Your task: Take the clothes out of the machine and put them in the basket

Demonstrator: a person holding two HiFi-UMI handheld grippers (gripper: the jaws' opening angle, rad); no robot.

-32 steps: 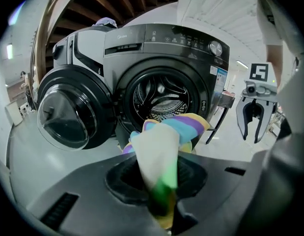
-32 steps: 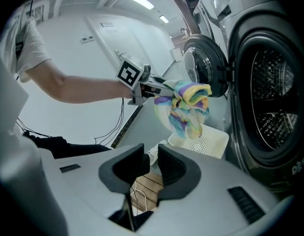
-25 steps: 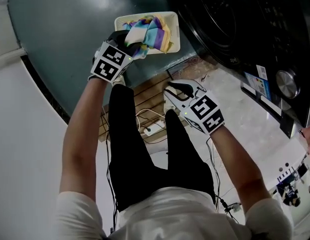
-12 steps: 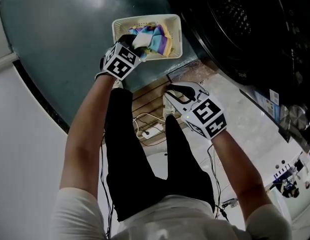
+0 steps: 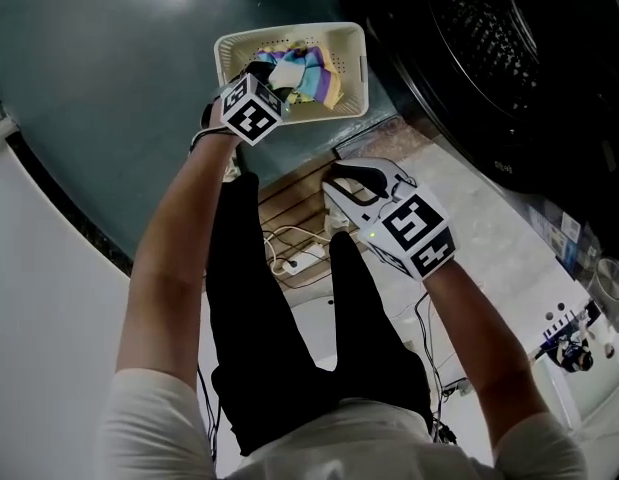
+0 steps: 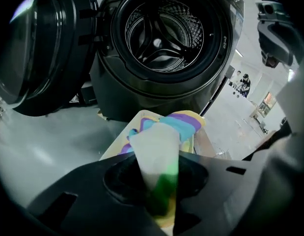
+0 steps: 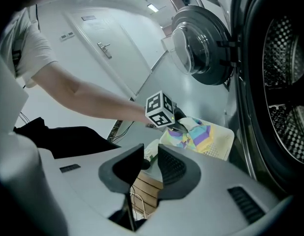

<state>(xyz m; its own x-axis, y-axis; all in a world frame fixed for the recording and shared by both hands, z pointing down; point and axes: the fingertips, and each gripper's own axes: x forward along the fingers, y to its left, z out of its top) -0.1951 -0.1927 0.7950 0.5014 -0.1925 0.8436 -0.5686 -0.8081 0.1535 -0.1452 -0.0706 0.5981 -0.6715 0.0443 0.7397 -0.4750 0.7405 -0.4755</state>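
A white plastic basket (image 5: 229, 58) stands on the floor beside the open washing machine drum (image 5: 519, 38). A cloth in blue, purple, yellow and white (image 5: 304, 73) lies partly in it. My left gripper (image 5: 271, 80) reaches down into the basket and is shut on one end of that cloth (image 6: 161, 146). Its jaws have just been opening a little, with the cloth still between them. In the left gripper view the drum (image 6: 161, 31) looks empty. My right gripper (image 5: 341, 176) hovers over the floor short of the basket (image 7: 223, 141), jaws slightly apart with nothing between them (image 7: 149, 159).
The round machine door (image 6: 39, 48) hangs open to the left of the drum. Cables and a power strip (image 5: 294, 258) lie on the floor by a wooden panel (image 5: 299, 193). The person's legs in black trousers (image 5: 279, 318) are below the grippers.
My left gripper has gone down into the basket with the cloth. The right gripper has shifted a little, still with nothing in it.
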